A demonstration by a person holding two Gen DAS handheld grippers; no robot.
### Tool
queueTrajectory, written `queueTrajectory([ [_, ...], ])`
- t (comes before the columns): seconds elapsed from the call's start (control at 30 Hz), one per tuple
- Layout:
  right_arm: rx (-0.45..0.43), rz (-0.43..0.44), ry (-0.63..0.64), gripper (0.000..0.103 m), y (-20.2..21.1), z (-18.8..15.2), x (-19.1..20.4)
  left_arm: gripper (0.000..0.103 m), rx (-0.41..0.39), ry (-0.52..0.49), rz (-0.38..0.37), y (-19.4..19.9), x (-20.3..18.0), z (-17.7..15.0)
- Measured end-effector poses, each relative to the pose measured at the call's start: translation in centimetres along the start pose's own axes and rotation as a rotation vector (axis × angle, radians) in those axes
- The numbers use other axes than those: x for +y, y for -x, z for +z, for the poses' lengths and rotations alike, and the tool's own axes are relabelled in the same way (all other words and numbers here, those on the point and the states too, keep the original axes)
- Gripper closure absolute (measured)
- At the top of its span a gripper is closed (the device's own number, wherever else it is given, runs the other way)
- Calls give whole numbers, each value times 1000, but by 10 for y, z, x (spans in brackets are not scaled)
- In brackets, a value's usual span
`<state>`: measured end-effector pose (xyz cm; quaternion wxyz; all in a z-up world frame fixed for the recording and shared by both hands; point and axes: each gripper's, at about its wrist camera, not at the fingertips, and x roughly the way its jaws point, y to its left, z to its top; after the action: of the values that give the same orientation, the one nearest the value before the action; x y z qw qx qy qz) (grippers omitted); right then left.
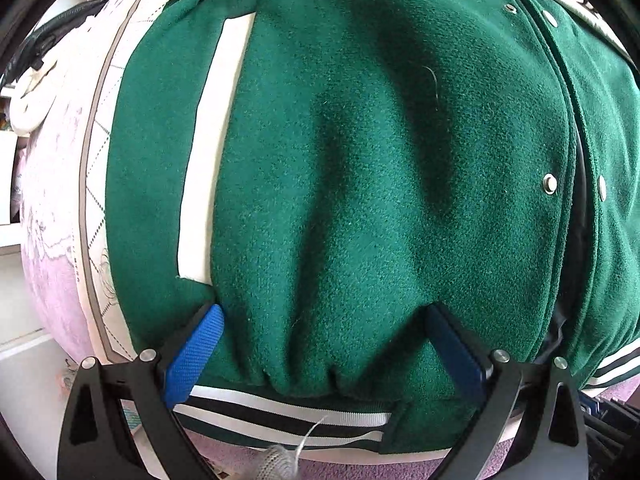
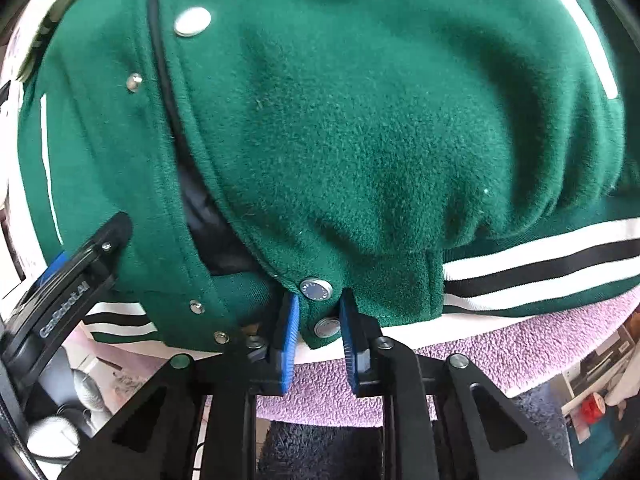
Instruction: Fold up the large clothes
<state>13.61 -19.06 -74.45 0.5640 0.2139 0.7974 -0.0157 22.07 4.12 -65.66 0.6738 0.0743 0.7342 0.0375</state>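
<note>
A dark green varsity jacket (image 1: 360, 160) with silver snaps and a white pocket welt (image 1: 212, 140) lies spread on a bed, front up. Its black-and-white striped hem (image 1: 280, 416) faces me. My left gripper (image 1: 324, 316) stands open, its blue fingertips wide apart and pressed into the cloth just above the hem. My right gripper (image 2: 319, 320) is shut on the bottom corner of the jacket's (image 2: 360, 120) front placket, with a snap (image 2: 326, 327) between the pads. One finger of the left gripper (image 2: 92, 248) shows at the left of the right wrist view.
Under the jacket lie a pink fleece blanket (image 2: 460, 356) and a white quilted cover (image 1: 100, 152). A dark rug (image 2: 320, 448) is below the bed edge. A black bag (image 1: 52, 36) sits at the far left; shelves with a red object (image 2: 592, 408) stand at the right.
</note>
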Motion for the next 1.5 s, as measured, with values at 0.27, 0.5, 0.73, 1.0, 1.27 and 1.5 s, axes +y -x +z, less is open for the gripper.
queueTrajectory([
  [0.27,45,57,157,84,-5,-15,11,0,-15,12,-30,-5,15,-12],
  [0.5,75,243,65,44,53,5,-31,0,-88,76,-4,39,35,-21],
  [0.73,-144,64,18,37,178,47,-109,0,-268,58,119,128,-20,-23],
  [1.0,-215,91,21,30,236,112,-227,0,-302,-53,340,157,-189,-53],
  [1.27,-234,169,-46,19,241,178,-361,0,-187,-117,389,114,-337,-74],
  [1.5,-254,191,-22,19,222,220,-394,0,-90,-146,496,54,-378,-62],
])
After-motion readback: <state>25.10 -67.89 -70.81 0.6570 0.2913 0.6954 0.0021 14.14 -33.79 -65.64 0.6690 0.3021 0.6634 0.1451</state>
